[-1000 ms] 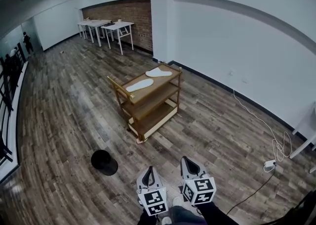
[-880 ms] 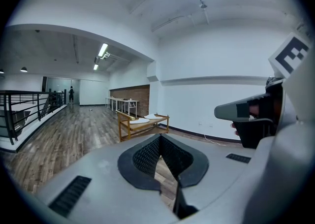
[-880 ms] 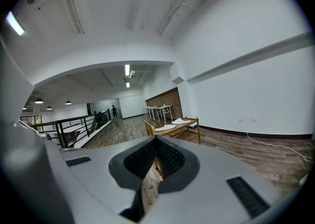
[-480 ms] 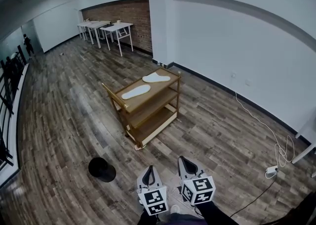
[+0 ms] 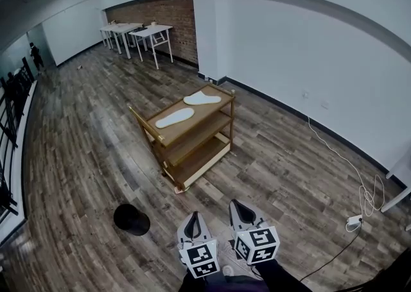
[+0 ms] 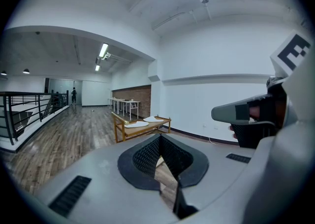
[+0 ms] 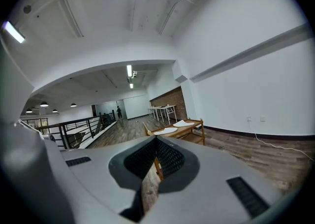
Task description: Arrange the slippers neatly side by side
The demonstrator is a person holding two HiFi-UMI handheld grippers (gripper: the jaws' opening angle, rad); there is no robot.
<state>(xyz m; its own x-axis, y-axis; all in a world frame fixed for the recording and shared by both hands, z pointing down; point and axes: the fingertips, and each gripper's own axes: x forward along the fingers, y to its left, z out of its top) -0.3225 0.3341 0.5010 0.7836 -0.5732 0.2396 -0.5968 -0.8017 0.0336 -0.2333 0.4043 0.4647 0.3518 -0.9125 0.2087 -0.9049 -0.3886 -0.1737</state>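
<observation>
The left gripper point(image 5: 194, 220) and the right gripper point(image 5: 236, 207) are held low and just beside each other, both pointing ahead over the dark wood-plank floor point(image 5: 83, 156). In the left gripper view, the left gripper's black ribbed pads point(image 6: 147, 156) are pressed together with nothing between them. The right gripper view shows the same for the right gripper: jaws together and empty. Well ahead of both grippers stands a light wooden three-shelf cart point(image 5: 192, 146), and the two slippers lie on its top shelf. The nearer white flat slipper point(image 5: 174, 117) lies ahead and slightly left of the left gripper. The farther white flat slipper point(image 5: 202, 98) lies beyond it, toward the white wall point(image 5: 308, 47). The two are apart, one past the other along the shelf rather than side by side. A round black object point(image 5: 131, 219) sits on the floor near the left gripper, on its left. A white cable with a power strip point(image 5: 354, 221) lies on the floor well to the right of the right gripper. Far beyond the cart, white tables point(image 5: 138, 33) stand by a brick wall point(image 5: 160, 18).
</observation>
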